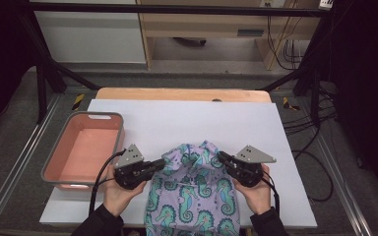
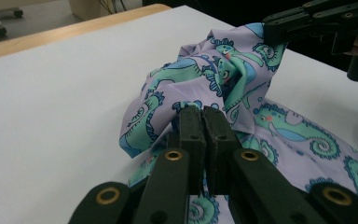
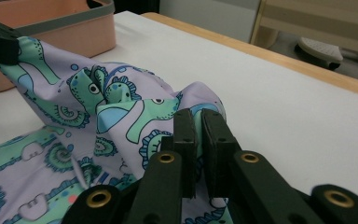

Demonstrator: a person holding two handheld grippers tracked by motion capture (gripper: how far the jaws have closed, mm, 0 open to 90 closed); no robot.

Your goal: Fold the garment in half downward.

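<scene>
Mid-fold: I had both hand-held grippers, left (image 1: 158, 165) and right (image 1: 223, 158), pinched tight on the seahorse cloth (image 1: 192, 196) at lower centre of the worktop (image 1: 236, 123). Next, probably lay it flat.

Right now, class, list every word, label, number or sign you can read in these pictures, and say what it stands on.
None can be read.
The cloth bears seahorse pictures, no letters.
The pink bin shows no label.
The white board is blank.
The small plates at the top edge of the high view, on the frame, are too small to read.
</scene>
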